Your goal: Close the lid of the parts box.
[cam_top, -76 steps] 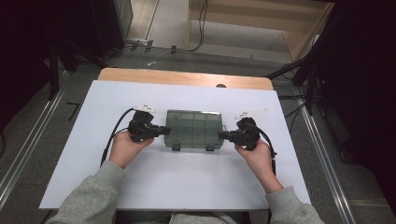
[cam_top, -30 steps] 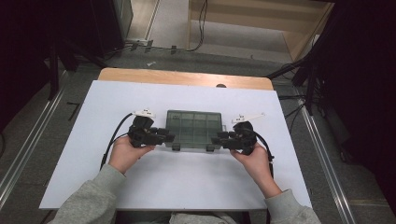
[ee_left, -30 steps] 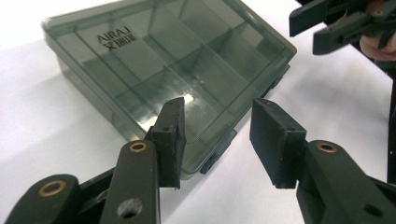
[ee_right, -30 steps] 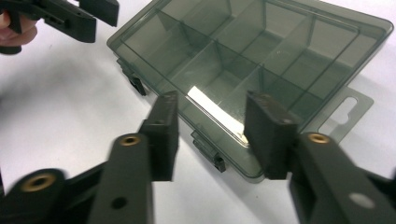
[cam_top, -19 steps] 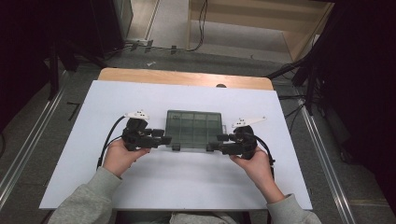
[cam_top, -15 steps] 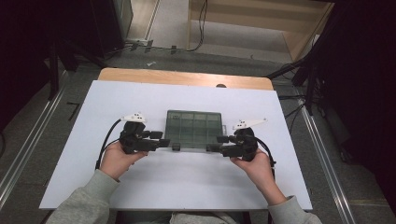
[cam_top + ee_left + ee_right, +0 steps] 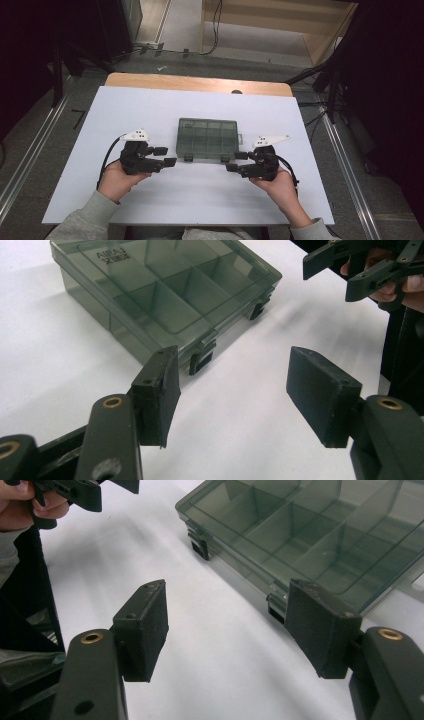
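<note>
High view, box: a flat, rectangular organiser box of smoky grey-green translucent plastic [image 7: 208,139] is seen closed on the white tabletop [image 7: 200,195], midway between the 2 grippers, touching neither.
High view, grippers: the left gripper [image 7: 165,156] and the right gripper [image 7: 233,162] are held just beside the box's near corners; their jaws have just been opening, with nothing between them.
Left gripper view, look: 2 dark latches [image 7: 201,362] are seen on the front edge, dividers under the lid, no contents visible.
Left gripper view, handling: judged light, stiff and smooth, likely to slip under the pads.
Right gripper view, hold: the 2 short sides are judged the best places to grasp; the latches would be taken for opening.
</note>
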